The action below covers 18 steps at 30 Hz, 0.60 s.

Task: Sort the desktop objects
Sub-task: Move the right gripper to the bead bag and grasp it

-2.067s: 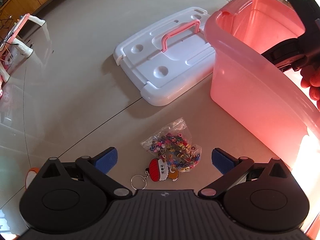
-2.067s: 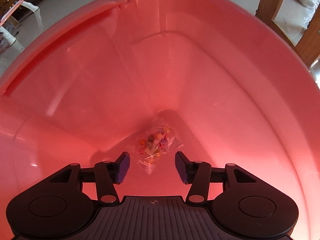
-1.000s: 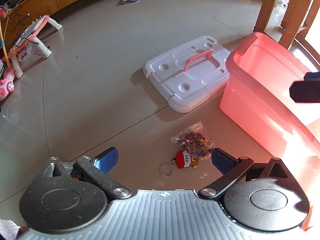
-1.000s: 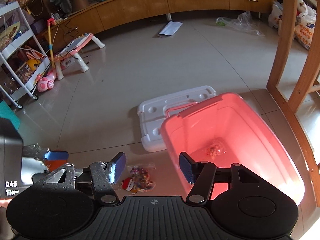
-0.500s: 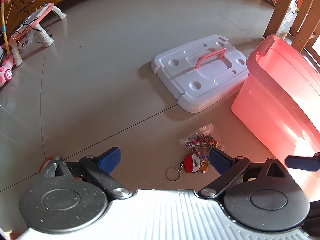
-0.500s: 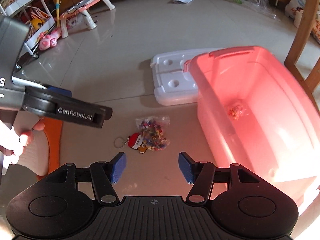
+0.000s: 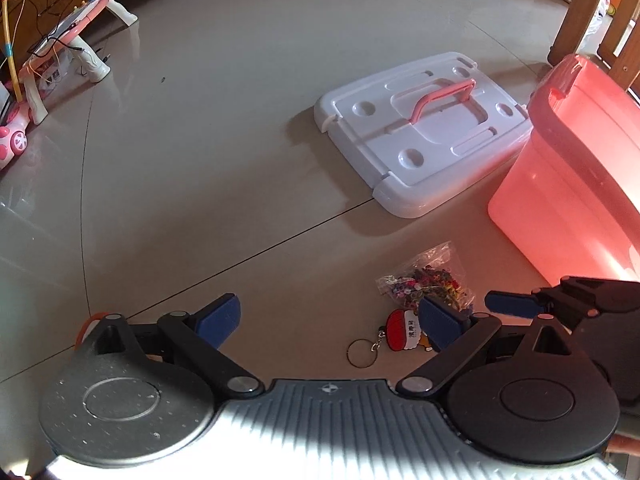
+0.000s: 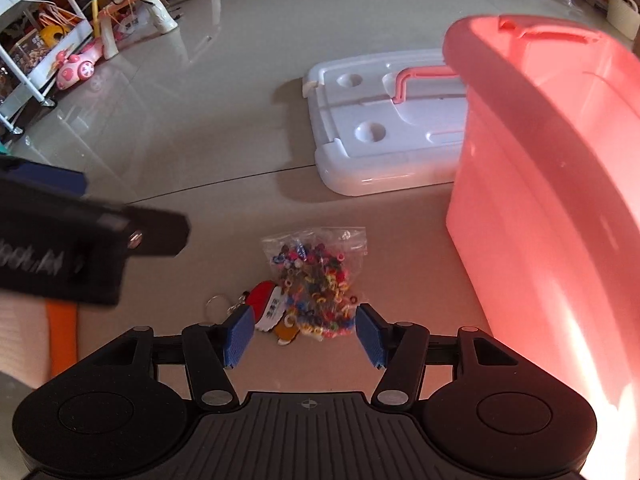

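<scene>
Right claw [image 8: 305, 335] had come up out of the pink bin [image 8: 560, 184], where it hung over a small bead bag two seconds earlier, and now hovered low over the floor with its pads spread wide and nothing between them. Its open jaws framed the next things to sort: a bead bag [image 8: 316, 276] and a keychain [image 8: 269, 308], lying touching each other on the floor [image 8: 200, 120], just beside the bin's near wall. That placement looked deliberate, a line-up for a straight drop onto the bag, which sat nearer the middle of the gap than the keychain did.

Left claw [image 7: 328, 320] was also wide open and empty, held off to the side of the pair, likely to stay out of the way; in its view the right claw's blue fingers [image 7: 510, 304] poked in just beside the bag.

The bag was clear, crinkled plastic packed with small rings in many colours, lying flat and slack. It should give under the pads, so a pinch on the bulk would probably serve better than one on the loose edge. The keychain was a flat red and white figure with a metal ring. A white lid [image 7: 424, 132] with a pink handle lay on the floor beyond, beside the bin.
</scene>
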Each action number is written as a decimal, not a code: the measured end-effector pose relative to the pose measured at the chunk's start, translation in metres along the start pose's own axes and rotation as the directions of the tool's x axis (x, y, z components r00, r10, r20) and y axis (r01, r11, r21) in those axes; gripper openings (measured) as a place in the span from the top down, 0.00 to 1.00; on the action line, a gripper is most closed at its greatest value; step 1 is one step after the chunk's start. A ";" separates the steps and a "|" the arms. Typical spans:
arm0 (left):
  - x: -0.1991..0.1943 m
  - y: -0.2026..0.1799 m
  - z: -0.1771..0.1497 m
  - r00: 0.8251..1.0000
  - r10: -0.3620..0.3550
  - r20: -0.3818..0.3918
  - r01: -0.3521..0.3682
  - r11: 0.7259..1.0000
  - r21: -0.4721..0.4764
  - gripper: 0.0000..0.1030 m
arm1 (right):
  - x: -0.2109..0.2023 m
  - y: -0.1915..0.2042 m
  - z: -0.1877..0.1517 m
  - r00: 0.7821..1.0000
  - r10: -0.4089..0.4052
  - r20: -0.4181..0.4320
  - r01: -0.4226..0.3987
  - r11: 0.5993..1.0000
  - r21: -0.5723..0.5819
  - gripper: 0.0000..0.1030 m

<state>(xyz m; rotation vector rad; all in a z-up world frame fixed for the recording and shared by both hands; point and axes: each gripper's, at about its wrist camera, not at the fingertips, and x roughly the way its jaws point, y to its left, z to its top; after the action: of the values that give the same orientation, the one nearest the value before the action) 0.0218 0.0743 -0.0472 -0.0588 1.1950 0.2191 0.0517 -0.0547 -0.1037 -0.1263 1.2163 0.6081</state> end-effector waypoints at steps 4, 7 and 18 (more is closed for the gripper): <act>0.009 0.005 -0.002 1.000 0.003 -0.020 -0.003 1.000 -0.006 0.05 | 0.018 -0.007 0.009 1.000 0.010 -0.017 -0.010 1.000 0.024 0.52; 0.013 0.010 -0.003 1.000 -0.006 -0.030 0.005 0.999 -0.034 0.05 | 0.029 -0.009 0.013 0.999 -0.001 -0.033 0.002 1.000 0.030 0.56; 0.012 0.013 -0.005 0.999 -0.019 -0.029 0.018 0.999 -0.038 0.05 | 0.036 -0.012 0.013 0.998 -0.028 -0.062 0.029 0.999 0.024 0.80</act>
<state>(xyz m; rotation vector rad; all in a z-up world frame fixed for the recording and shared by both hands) 0.0187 0.0878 -0.0591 -0.1069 1.2193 0.2253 0.0759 -0.0457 -0.1345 -0.1418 1.2798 0.5675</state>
